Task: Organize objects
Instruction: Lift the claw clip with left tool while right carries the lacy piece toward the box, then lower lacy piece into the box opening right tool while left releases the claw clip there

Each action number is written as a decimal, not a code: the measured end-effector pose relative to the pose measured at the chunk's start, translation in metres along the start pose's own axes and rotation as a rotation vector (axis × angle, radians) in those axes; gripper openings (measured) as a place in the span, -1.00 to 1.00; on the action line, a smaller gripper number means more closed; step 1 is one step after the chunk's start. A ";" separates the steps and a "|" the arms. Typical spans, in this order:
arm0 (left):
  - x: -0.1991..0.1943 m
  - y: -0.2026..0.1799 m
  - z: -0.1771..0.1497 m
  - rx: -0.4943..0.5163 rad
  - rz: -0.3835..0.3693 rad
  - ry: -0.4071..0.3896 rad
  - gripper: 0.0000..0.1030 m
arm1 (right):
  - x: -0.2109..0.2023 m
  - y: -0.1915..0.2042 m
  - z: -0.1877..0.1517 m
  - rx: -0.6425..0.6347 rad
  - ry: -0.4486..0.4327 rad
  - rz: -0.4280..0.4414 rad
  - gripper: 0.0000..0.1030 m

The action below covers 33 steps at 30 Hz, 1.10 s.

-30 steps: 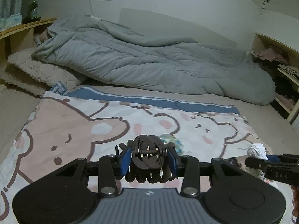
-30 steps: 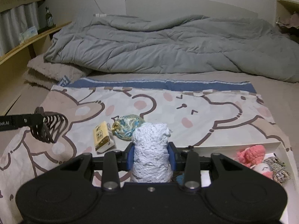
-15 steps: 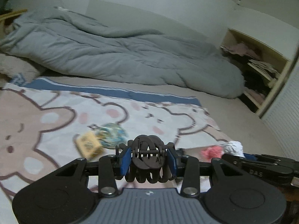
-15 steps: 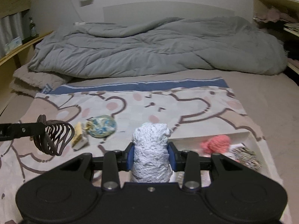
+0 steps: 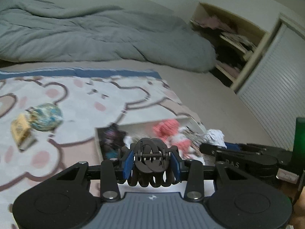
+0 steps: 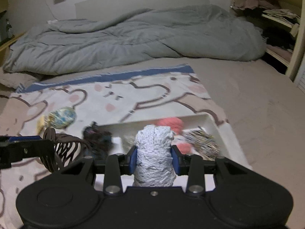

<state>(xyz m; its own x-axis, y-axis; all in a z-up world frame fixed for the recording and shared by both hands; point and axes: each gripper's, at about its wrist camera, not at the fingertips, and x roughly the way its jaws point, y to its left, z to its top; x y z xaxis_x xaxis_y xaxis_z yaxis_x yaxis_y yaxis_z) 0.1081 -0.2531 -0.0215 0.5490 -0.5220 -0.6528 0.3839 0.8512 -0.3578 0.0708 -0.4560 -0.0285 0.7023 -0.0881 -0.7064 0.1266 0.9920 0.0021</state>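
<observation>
My left gripper (image 5: 151, 164) is shut on a dark brown claw hair clip (image 5: 150, 157), held above the near left part of a white tray (image 5: 141, 125). My right gripper (image 6: 154, 161) is shut on a white crocheted piece (image 6: 154, 152), held over the same tray (image 6: 211, 120). The clip also shows in the right wrist view (image 6: 61, 150), and the crocheted piece in the left wrist view (image 5: 213, 135). The tray holds a pink yarn item (image 6: 170, 123), a dark scrunchie (image 6: 97, 135) and a speckled scrunchie (image 6: 202, 141).
A blue-green patterned pouch (image 5: 46, 116) and a small yellow box (image 5: 21, 131) lie on the bear-print blanket (image 5: 76, 103) left of the tray. A grey duvet (image 6: 133, 36) is piled behind. Shelves (image 5: 232, 43) and a slatted door (image 5: 276, 87) stand on the right.
Both grippers have swung right and forward with their loads and now sit over the tray. The pouch and box have slid to the left of each view.
</observation>
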 end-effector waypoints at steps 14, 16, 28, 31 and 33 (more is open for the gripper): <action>0.070 -0.075 -0.030 0.322 -0.105 0.150 -0.18 | 0.021 -0.060 -0.029 -0.034 0.098 -0.077 -0.27; 0.077 -0.084 -0.034 0.393 -0.135 0.158 -0.18 | 0.024 -0.065 -0.031 -0.030 0.106 -0.082 -0.27; 0.119 -0.124 -0.056 0.739 -0.301 0.222 -0.17 | 0.046 -0.082 -0.041 -0.095 0.181 -0.111 -0.26; 0.126 -0.126 -0.058 0.787 -0.310 0.234 -0.17 | 0.050 -0.084 -0.043 -0.116 0.196 -0.118 -0.26; 0.129 -0.125 -0.059 0.808 -0.323 0.237 -0.17 | 0.052 -0.085 -0.045 -0.126 0.205 -0.117 -0.26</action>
<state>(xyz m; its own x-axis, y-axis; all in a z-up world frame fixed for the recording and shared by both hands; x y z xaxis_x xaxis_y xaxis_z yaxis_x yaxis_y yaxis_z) 0.0873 -0.4234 -0.1005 0.1911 -0.6279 -0.7545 0.9467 0.3209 -0.0273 0.0655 -0.5412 -0.0971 0.5301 -0.1952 -0.8252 0.1012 0.9807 -0.1670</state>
